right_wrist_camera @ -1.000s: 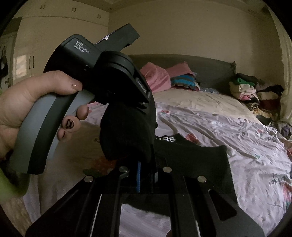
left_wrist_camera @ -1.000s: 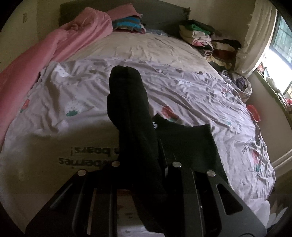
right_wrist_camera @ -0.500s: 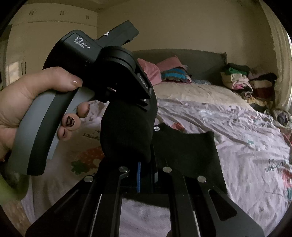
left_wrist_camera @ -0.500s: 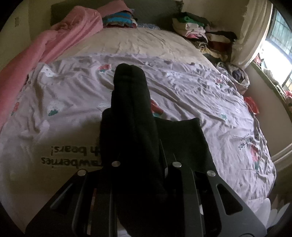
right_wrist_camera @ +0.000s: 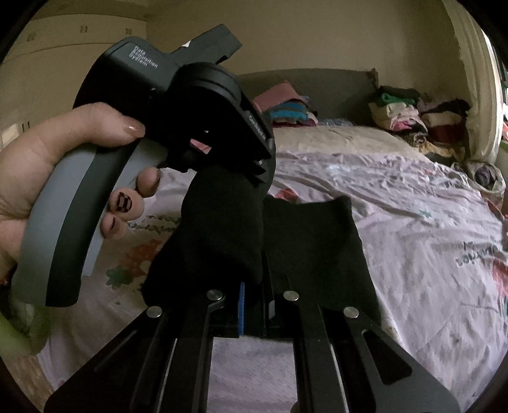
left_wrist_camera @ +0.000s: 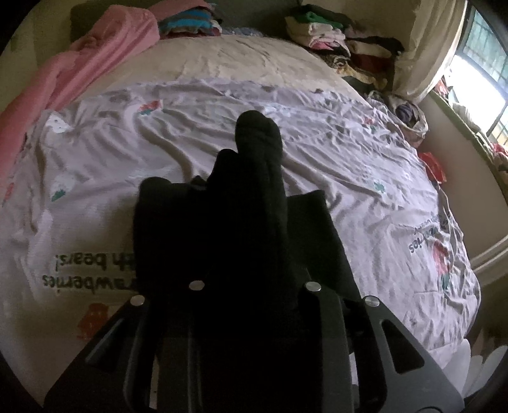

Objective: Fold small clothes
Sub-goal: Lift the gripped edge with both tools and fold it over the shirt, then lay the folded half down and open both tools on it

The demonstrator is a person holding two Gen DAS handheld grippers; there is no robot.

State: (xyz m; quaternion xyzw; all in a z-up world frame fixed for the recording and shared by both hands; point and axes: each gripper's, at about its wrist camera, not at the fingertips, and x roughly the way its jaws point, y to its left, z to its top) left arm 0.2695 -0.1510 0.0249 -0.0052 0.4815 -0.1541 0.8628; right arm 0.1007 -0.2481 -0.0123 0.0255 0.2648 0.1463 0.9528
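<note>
A black sock (left_wrist_camera: 254, 178) stands bunched up between the fingers of my left gripper (left_wrist_camera: 250, 279) and hides its pads. The jaws are opening, with the sock still between them. In the right wrist view the same sock (right_wrist_camera: 222, 228) hangs from the left gripper (right_wrist_camera: 260, 171), which a hand (right_wrist_camera: 47, 165) holds. Its lower end runs into my right gripper (right_wrist_camera: 254, 295), which is shut on it. A second black piece (right_wrist_camera: 317, 247) lies flat on the bed just behind; the left wrist view shows that flat black piece (left_wrist_camera: 317, 247) too.
The bed has a pale printed sheet (left_wrist_camera: 222, 127). A pink blanket (left_wrist_camera: 95, 63) runs along its left side. A folded stack (left_wrist_camera: 187, 23) and a loose clothes pile (left_wrist_camera: 333, 38) sit at the head. More clothes (left_wrist_camera: 409, 117) lie by the window wall.
Both grippers have sunk toward the bed with the sock between them. The sock has slumped and bunched wider at the left gripper. The flat black piece now lies closer beneath.
</note>
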